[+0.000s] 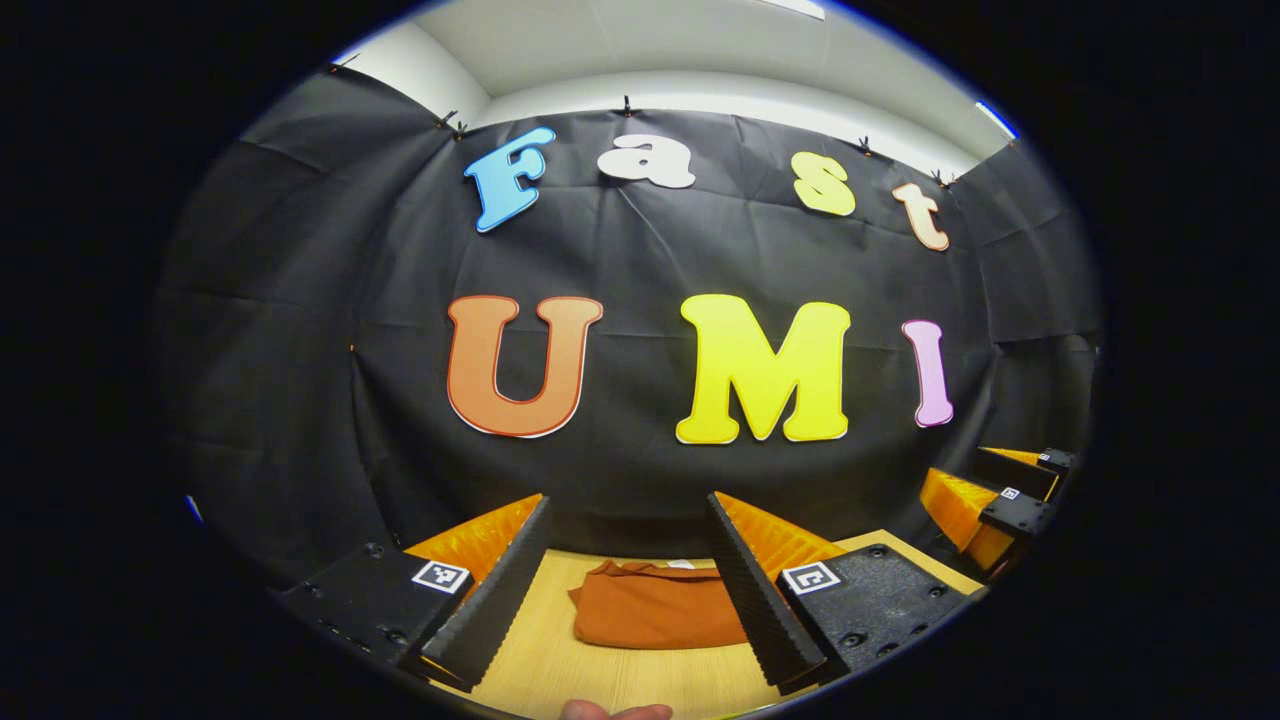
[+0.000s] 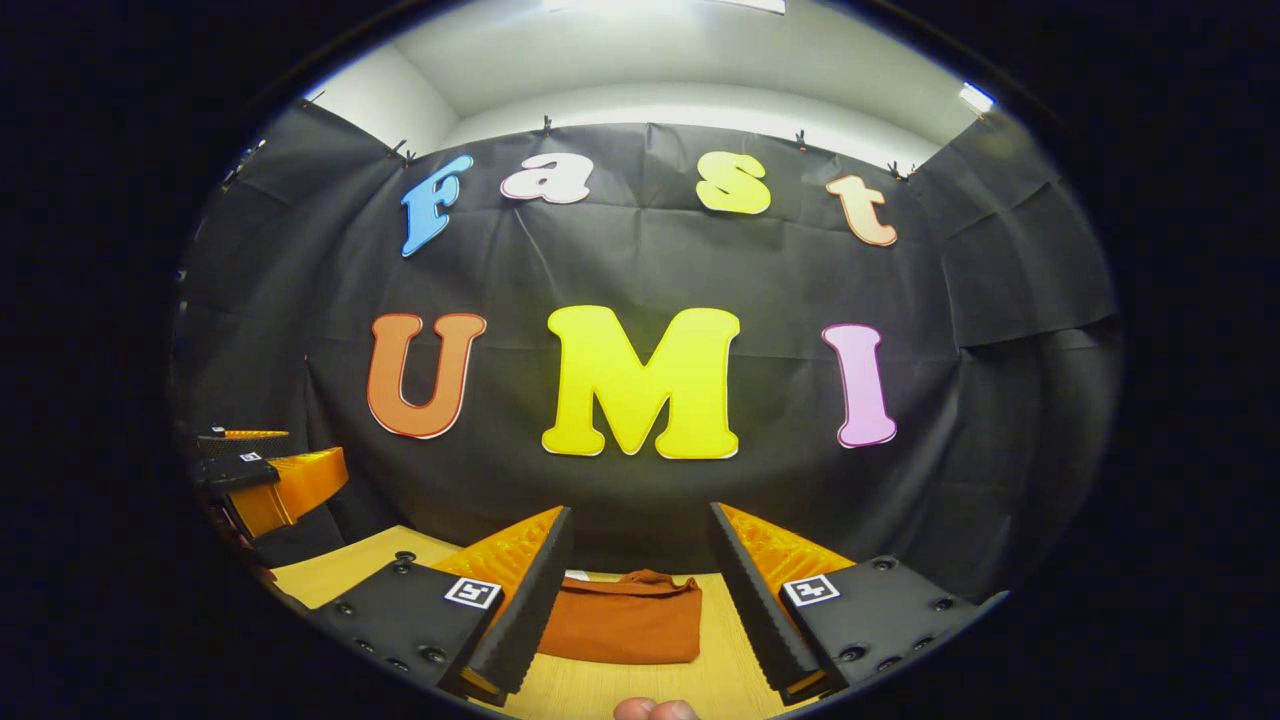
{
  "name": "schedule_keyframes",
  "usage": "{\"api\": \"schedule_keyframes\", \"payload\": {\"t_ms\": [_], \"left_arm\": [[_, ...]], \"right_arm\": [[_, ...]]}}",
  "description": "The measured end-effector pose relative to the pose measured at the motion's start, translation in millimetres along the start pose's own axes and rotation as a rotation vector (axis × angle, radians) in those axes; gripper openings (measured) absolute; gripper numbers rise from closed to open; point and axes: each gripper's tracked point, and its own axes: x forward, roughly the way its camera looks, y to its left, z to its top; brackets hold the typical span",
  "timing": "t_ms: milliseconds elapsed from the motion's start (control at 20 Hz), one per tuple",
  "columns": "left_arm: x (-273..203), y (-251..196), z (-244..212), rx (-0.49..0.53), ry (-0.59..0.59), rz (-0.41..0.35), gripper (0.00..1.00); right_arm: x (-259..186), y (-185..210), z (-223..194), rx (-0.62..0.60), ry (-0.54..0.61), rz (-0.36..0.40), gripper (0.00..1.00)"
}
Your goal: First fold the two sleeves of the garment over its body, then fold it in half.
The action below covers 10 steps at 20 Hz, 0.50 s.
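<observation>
Left hand-held gripper [image 1: 628, 590] and right hand-held gripper [image 2: 632, 595] both held above the bench [image 1: 540, 660], jaws spread, nothing gripped, aimed toward the wall. Rust-orange garment [image 2: 625, 622] lies ahead on the bench as a compact rectangle, sleeves tucked: folded state, so nothing needs holding.

Black cloth wall [image 1: 300, 300] (clipped along top), white ceiling [image 1: 640, 50], wooden table [image 1: 560, 660]

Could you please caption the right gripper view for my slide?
Open right tool held above folded rust garment on wooden table.
</observation>
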Motion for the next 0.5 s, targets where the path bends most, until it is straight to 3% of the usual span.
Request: {"api": "schedule_keyframes", "payload": {"t_ms": [400, 450, 500], "left_arm": [[2.9, 5.1, -6.0, -0.002, 0.014, 0.022, 0.98], [3.2, 4.3, -6.2, -0.001, 0.016, 0.021, 0.87], [2.8, 4.0, -4.7, 0.002, 0.012, 0.020, 0.97]], "right_arm": [[8.0, 10.4, -5.0, 0.024, 0.020, 0.028, 0.87], [8.3, 10.5, -4.4, 0.026, 0.018, 0.028, 0.87], [8.9, 11.2, -4.0, 0.026, 0.016, 0.029, 0.85]]}}
